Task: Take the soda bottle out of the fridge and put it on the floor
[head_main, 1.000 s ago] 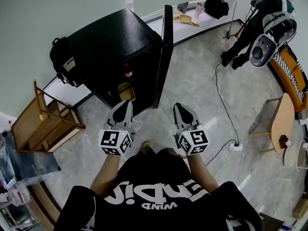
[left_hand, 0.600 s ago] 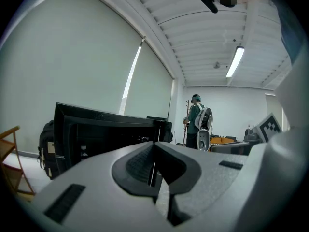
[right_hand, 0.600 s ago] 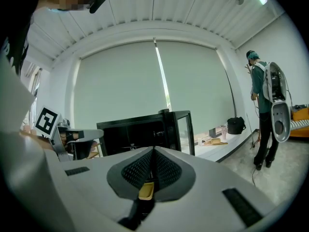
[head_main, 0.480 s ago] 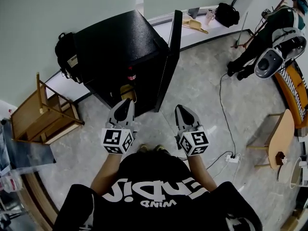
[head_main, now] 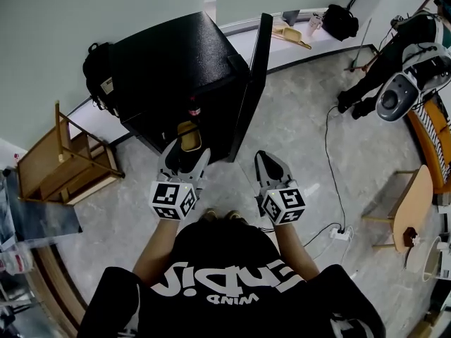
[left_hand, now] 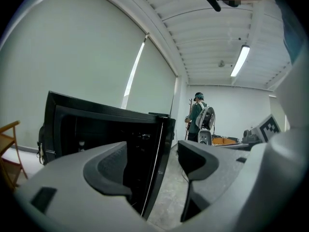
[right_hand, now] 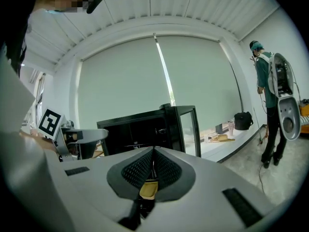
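Note:
The black mini fridge (head_main: 176,65) stands with its door (head_main: 252,83) swung open. Inside, a soda bottle (head_main: 194,108) with a red label stands upright above a yellow item (head_main: 189,136) on the lower shelf. My left gripper (head_main: 186,153) hovers just in front of the fridge opening; its jaws are opening and nothing is between them. In the left gripper view the jaws (left_hand: 154,164) frame the dark fridge interior (left_hand: 91,129) and the door edge. My right gripper (head_main: 263,159) stays shut and empty over the floor, right of the door. Its own view shows the shut jaws (right_hand: 153,164).
A wooden chair (head_main: 67,164) lies left of the fridge and a black backpack (head_main: 99,65) leans against it. A person with a backpack vacuum (head_main: 402,76) stands at the far right. A cable and power strip (head_main: 342,232) lie on the grey floor.
The left gripper's jaws have spread apart from shut to open. Both grippers have edged a little closer to the fridge front.

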The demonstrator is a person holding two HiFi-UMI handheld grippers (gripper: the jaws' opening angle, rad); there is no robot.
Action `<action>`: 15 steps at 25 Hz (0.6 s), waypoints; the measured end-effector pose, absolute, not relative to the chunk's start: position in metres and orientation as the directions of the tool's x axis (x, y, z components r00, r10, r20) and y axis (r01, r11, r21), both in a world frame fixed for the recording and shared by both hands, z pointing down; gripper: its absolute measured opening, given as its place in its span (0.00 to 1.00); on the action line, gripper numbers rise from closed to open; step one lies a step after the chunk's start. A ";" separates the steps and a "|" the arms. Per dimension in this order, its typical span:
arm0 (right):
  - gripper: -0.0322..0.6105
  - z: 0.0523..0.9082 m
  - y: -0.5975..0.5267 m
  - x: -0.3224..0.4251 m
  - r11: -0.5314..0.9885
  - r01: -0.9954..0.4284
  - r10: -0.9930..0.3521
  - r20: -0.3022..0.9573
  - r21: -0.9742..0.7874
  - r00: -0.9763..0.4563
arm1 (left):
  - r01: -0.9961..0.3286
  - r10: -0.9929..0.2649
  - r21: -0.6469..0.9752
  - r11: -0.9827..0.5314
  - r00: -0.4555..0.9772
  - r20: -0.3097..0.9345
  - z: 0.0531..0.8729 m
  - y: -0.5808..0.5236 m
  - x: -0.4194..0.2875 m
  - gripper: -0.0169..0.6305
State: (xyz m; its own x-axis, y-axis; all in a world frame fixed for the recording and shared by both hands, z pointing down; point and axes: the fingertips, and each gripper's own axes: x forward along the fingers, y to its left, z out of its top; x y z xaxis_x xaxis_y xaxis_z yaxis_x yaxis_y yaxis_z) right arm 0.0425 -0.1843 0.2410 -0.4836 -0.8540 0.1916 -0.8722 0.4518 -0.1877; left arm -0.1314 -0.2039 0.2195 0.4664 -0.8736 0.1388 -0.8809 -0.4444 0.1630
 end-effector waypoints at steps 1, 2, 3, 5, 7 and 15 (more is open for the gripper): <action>0.09 0.241 -0.186 0.042 0.451 -0.872 -0.854 0.192 -0.189 -0.483 | -0.879 -0.871 0.161 -0.449 0.471 0.137 0.218 -0.206 -0.130 0.52; 0.09 0.240 -0.189 0.041 0.450 -0.873 -0.855 0.191 -0.187 -0.482 | -0.877 -0.870 0.156 -0.454 0.474 0.136 0.217 -0.207 -0.129 0.52; 0.08 0.239 -0.192 0.040 0.449 -0.874 -0.857 0.188 -0.184 -0.480 | -0.876 -0.868 0.152 -0.457 0.477 0.137 0.217 -0.210 -0.130 0.52; 0.08 0.239 -0.195 0.035 0.448 -0.875 -0.860 0.181 -0.184 -0.478 | -0.876 -0.866 0.148 -0.459 0.478 0.147 0.220 -0.213 -0.133 0.52; 0.09 0.240 -0.195 0.030 0.447 -0.875 -0.861 0.176 -0.189 -0.478 | -0.877 -0.863 0.140 -0.459 0.478 0.164 0.227 -0.215 -0.137 0.52; 0.08 0.253 -0.189 0.012 0.458 -0.867 -0.852 0.182 -0.198 -0.491 | -0.881 -0.862 0.152 -0.449 0.471 0.188 0.245 -0.214 -0.147 0.52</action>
